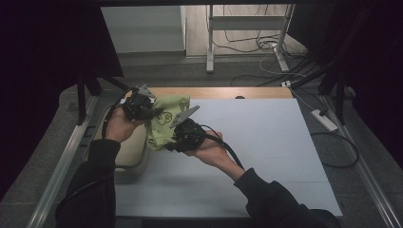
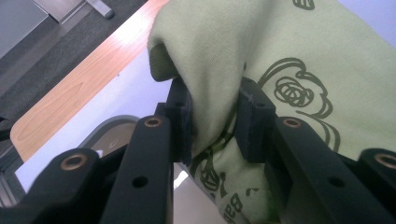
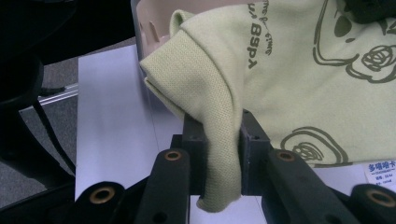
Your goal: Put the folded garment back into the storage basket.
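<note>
Your left hand-held gripper [image 1: 148,107] is pinching a fold of the pale green garment [image 1: 165,121]; in the left gripper view its two black pads [image 2: 180,119] press bunched fabric [image 2: 219,70] between them, with a dark line drawing printed on the cloth just to the right of the jaws. Your right hand-held gripper [image 1: 178,135] is likewise clamped on the garment: in the right gripper view a ribbed strip of the cloth [image 3: 219,140], likely a collar or cuff, runs down between the pads [image 3: 194,149] and hangs out below them. Both grips are tight on fabric, with no gap showing beside the cloth.

In the high view you hold the garment up off the worktop [image 1: 266,152], stretched between the two hand-held grippers, above the worktop's left part. The left one takes its upper left edge, the right one its lower right edge, and the two are near each other with the cloth bunched between.

A white label [image 3: 380,170] with printed characters shows at the garment's lower right in the right gripper view. Below your left hand, at the worktop's left edge, stands a beige tub [image 1: 130,156]. The worktop has a pale sheet over it and a wooden strip [image 1: 228,92] at its far edge. Cables and a power strip [image 1: 325,119] lie on the floor beyond.
</note>
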`<state>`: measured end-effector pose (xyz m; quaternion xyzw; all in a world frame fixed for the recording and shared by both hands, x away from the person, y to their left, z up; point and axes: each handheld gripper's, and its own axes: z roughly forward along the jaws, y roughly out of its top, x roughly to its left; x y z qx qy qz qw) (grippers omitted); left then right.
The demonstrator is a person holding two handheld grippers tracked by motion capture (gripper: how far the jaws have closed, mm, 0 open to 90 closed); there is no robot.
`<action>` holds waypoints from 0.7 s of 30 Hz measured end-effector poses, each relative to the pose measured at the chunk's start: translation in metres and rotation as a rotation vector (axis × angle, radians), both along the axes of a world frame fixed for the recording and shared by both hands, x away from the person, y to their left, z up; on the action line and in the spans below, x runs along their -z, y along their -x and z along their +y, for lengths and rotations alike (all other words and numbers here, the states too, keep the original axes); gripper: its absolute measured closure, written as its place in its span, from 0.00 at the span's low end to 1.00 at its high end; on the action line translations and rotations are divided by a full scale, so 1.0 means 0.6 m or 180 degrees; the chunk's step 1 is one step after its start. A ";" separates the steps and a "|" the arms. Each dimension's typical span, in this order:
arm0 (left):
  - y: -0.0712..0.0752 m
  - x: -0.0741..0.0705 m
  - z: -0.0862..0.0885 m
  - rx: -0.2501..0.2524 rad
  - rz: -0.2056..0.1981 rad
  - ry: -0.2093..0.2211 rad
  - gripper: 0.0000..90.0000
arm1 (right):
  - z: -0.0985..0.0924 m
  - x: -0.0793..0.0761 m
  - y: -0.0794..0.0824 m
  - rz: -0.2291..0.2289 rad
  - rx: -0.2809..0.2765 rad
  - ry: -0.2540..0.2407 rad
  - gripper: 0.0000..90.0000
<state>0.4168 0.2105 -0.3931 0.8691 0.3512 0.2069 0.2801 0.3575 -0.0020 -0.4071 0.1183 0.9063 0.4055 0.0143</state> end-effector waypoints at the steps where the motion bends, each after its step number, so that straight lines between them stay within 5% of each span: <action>1: 0.000 -0.001 0.003 0.0001 0.0001 -0.0002 0.77 | 0.003 0.000 0.000 0.0000 0.0000 -0.0001 0.85; 21: 0.005 -0.002 0.059 -0.0163 0.0066 -0.0006 0.77 | 0.060 0.001 -0.002 0.0007 -0.0073 -0.0020 0.85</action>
